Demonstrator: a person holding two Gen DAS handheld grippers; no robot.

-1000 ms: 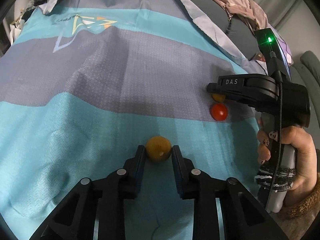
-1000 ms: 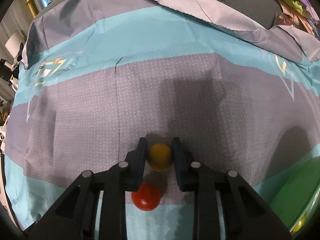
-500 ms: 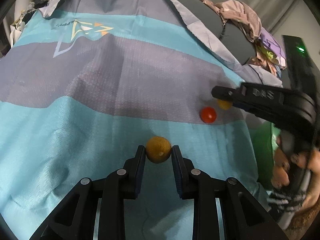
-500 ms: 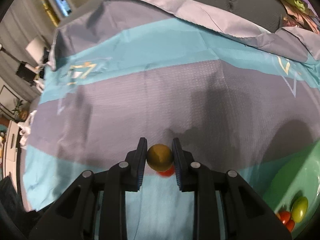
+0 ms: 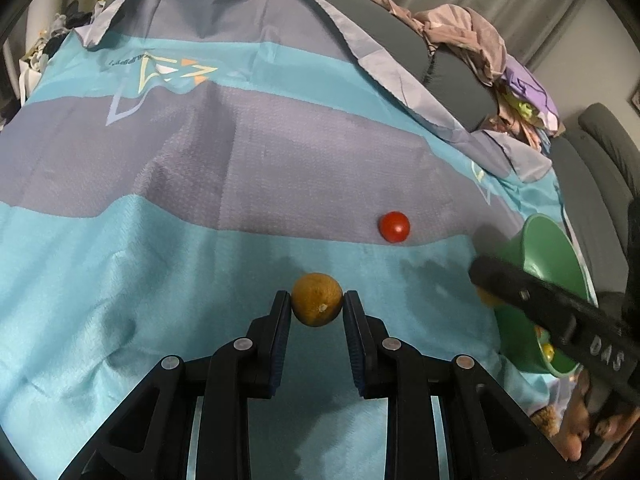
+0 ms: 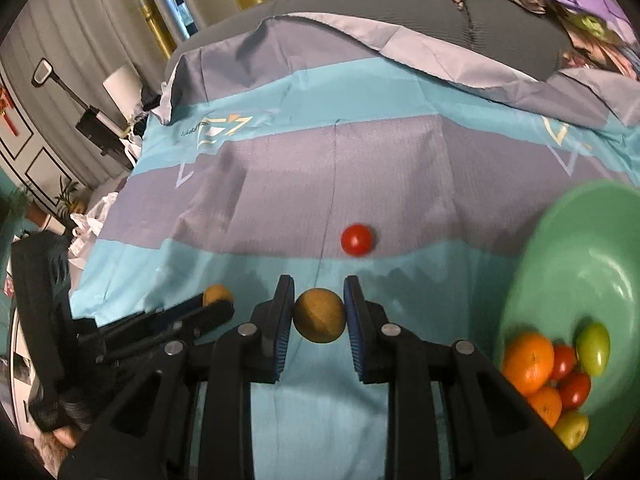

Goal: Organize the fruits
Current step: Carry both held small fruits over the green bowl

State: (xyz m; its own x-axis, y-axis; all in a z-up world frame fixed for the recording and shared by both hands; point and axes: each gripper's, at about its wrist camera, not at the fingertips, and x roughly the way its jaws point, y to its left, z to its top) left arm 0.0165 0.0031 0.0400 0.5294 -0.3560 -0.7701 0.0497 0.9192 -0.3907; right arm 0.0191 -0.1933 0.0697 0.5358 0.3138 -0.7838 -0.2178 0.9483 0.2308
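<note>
Right now each gripper is clamped on a small round brownish-yellow fruit. The left gripper (image 5: 317, 302) has its jaws drawn in narrow against the sides of one fruit (image 5: 317, 299), which shows a pale spot on its near face; the fruit sits between the pads above the turquoise band of a striped cloth (image 5: 160, 240). The right gripper (image 6: 319, 312) pinches a second brown fruit (image 6: 319, 315) in the same way, its two pads pressed on either side.

A red tomato (image 5: 394, 227) lies alone on the cloth, at the edge where the grey band meets the turquoise one, farther away than both held fruits and a little to the right of them. It touches nothing else.

At the right side stands a green bowl (image 6: 580, 248). In its near part lie two oranges (image 6: 529, 361), two red tomatoes (image 6: 575, 389) and two yellow-green fruits (image 6: 595, 348), packed against one another.

In the left wrist view the right gripper's black body reaches in from the right, in front of the bowl, with a hand (image 5: 580, 436) below it. In the right wrist view the left gripper shows at the left with its fruit at the tip. A heap of clothes (image 5: 472, 44) lies at the far right, on a dark grey surface beyond the cloth.
</note>
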